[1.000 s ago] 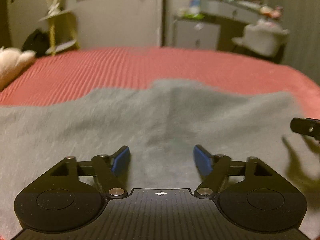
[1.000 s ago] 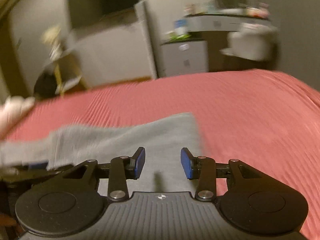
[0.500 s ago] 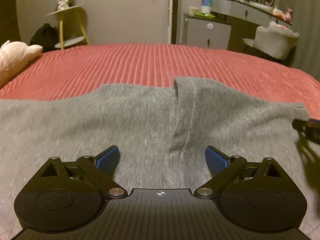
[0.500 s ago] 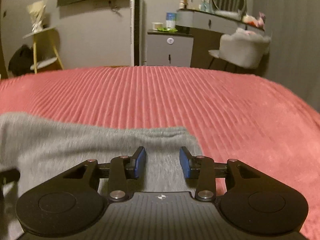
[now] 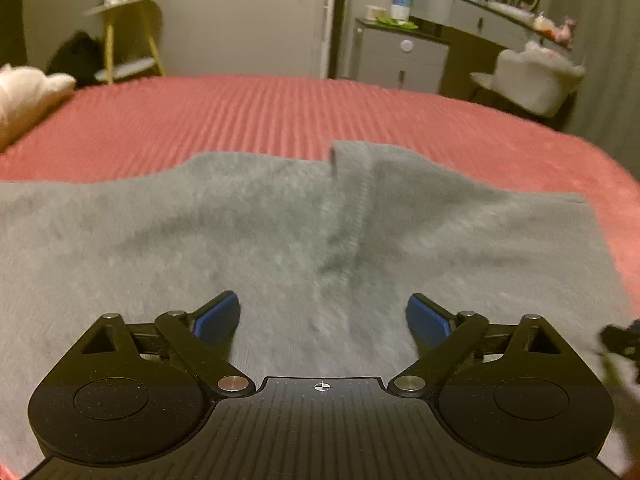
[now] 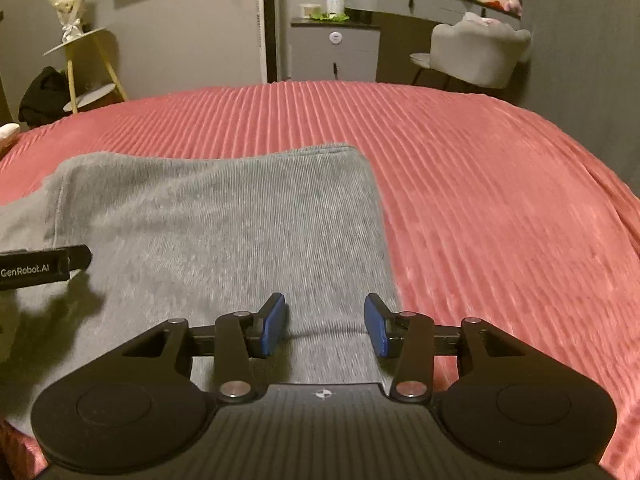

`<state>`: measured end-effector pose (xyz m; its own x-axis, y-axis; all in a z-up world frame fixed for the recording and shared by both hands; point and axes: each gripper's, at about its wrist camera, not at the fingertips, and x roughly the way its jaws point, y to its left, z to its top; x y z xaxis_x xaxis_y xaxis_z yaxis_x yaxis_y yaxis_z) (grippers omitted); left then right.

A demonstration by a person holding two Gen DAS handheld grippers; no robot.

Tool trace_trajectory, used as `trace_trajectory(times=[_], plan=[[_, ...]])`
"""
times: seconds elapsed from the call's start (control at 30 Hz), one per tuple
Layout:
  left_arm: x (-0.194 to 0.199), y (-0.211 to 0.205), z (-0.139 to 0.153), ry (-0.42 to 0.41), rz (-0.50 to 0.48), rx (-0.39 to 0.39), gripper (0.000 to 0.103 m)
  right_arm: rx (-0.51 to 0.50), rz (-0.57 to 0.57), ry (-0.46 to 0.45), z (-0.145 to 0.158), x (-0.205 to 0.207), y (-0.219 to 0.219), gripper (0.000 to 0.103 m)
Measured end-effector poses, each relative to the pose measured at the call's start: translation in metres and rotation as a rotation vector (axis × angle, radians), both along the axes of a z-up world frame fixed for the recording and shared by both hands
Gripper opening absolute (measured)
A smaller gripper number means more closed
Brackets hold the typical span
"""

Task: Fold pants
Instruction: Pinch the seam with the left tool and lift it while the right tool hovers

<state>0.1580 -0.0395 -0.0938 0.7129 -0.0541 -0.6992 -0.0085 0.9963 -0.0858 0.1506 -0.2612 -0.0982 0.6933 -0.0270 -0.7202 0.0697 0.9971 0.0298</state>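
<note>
Grey pants (image 5: 280, 232) lie spread flat on a red ribbed bedspread (image 5: 260, 112). A stitched seam (image 5: 360, 216) runs up the middle in the left wrist view. My left gripper (image 5: 323, 318) is wide open and empty just above the cloth near the seam. In the right wrist view the pants (image 6: 224, 224) end at a straight right edge. My right gripper (image 6: 325, 326) is open and empty over that edge. The left gripper's body (image 6: 40, 266) shows at the left of the right wrist view.
A white plush toy (image 5: 28, 92) lies at the bed's left. Beyond the bed stand a yellow side table (image 6: 88, 68), a grey cabinet (image 6: 334, 50), a dresser with a mirror and a grey chair (image 6: 476, 54). Red bedspread (image 6: 500, 200) stretches to the right.
The left gripper's jaws have opened wider and it has steadied over the seam. The right gripper has swung to the pants' right edge and its jaws have opened further.
</note>
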Motion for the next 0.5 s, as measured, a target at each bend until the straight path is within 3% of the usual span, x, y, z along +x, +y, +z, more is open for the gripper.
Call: trace_trajectory(times=[0.03,0.07,0.13,0.23,0.3,0.43,0.5], plan=[[-0.002,0.001,0.001,0.006,-0.019,-0.035,0.086,0.035,-0.005,0.007,0.0,-0.003,-0.003,0.061],[-0.002,0.002,0.003,0.017,-0.042,-0.077,0.082,0.07,-0.007,0.01,-0.002,0.0,-0.007,0.064],[-0.002,0.003,0.001,0.054,-0.082,-0.138,0.077,0.106,-0.016,-0.002,0.0,-0.004,-0.011,0.065],[0.003,0.004,-0.005,0.098,-0.104,-0.161,0.077,0.139,-0.031,-0.003,0.0,-0.006,-0.016,0.065],[0.006,0.013,-0.006,0.103,-0.088,-0.23,0.076,0.138,-0.031,-0.004,0.0,-0.006,-0.016,0.066],[0.012,0.043,-0.015,0.138,-0.005,-0.401,0.033,0.119,-0.018,-0.002,-0.002,-0.002,-0.011,0.071],[0.015,0.055,-0.022,0.155,0.015,-0.5,0.026,0.119,-0.015,-0.005,-0.002,-0.003,-0.011,0.073]])
